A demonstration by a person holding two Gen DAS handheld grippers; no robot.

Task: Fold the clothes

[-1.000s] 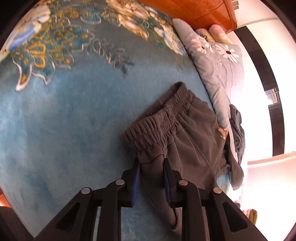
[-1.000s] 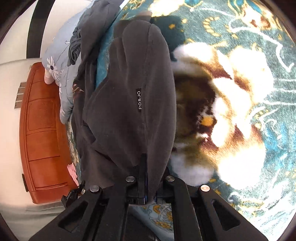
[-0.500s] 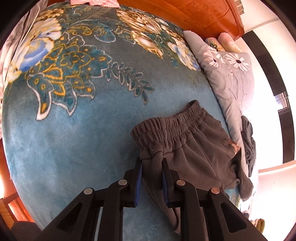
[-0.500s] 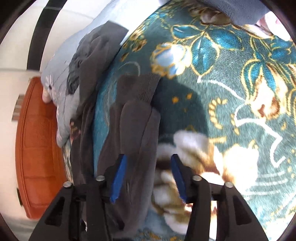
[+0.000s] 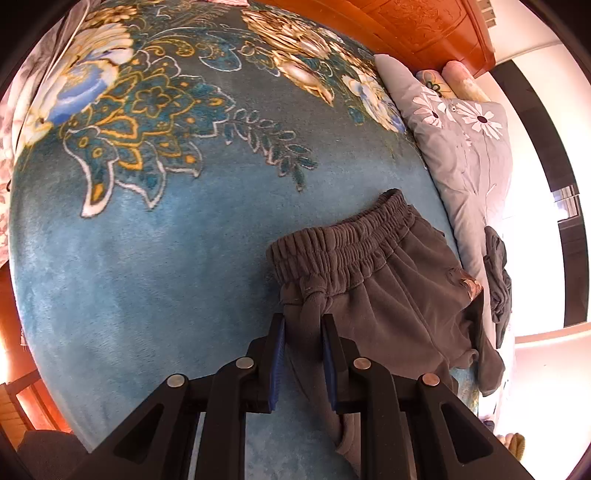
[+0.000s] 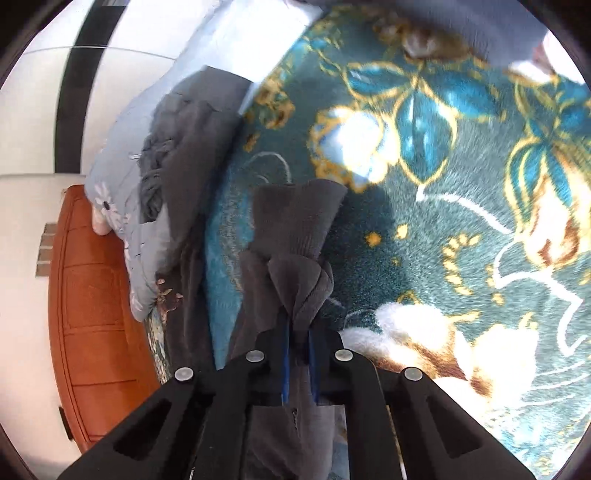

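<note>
Spread across the whole bed: a teal plush blanket (image 5: 155, 258) with gold and white flowers, an orange wooden headboard (image 5: 424, 29) behind it. Along the far edge, a grey daisy-print pillow (image 5: 469, 147), a darker grey garment (image 5: 498, 273) heaped on top of it. No boxes, baskets or other containers anywhere in sight. Lying flat on the blanket beside the pillow: grey sweatpants (image 5: 388, 295), elastic waistband toward the headboard. Left gripper (image 5: 303, 354) clenched on fabric just under the waistband. Right gripper (image 6: 297, 350) pinched tight on a bunched leg near the ribbed cuff (image 6: 295, 218), cuff end resting on the blanket.
</note>
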